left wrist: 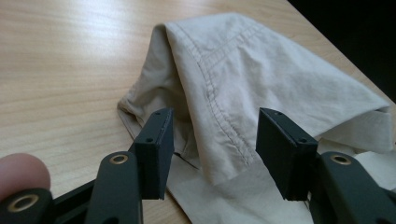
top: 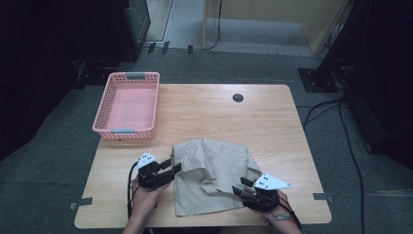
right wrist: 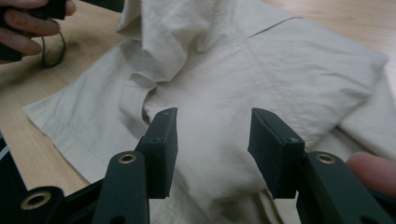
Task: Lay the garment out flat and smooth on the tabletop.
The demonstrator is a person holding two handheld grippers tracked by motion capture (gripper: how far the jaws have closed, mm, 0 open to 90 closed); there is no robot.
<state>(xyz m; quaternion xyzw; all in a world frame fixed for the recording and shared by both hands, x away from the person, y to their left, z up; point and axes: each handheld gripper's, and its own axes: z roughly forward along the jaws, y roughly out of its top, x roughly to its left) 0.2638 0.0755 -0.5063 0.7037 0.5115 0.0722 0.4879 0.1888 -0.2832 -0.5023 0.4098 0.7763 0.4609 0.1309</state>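
**Beige garment folded on the table**

A beige cloth garment (top: 212, 173) lies crumpled and partly folded on the near half of the wooden table, between the two hands; one stitched, seamed layer is folded over and stands humped above the flat layer beneath (left wrist: 224, 93); a raised fold bunches near its middle (right wrist: 163, 42); its edges lie flat on the wood

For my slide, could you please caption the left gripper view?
Open left tongs face a folded beige garment on the wooden table.
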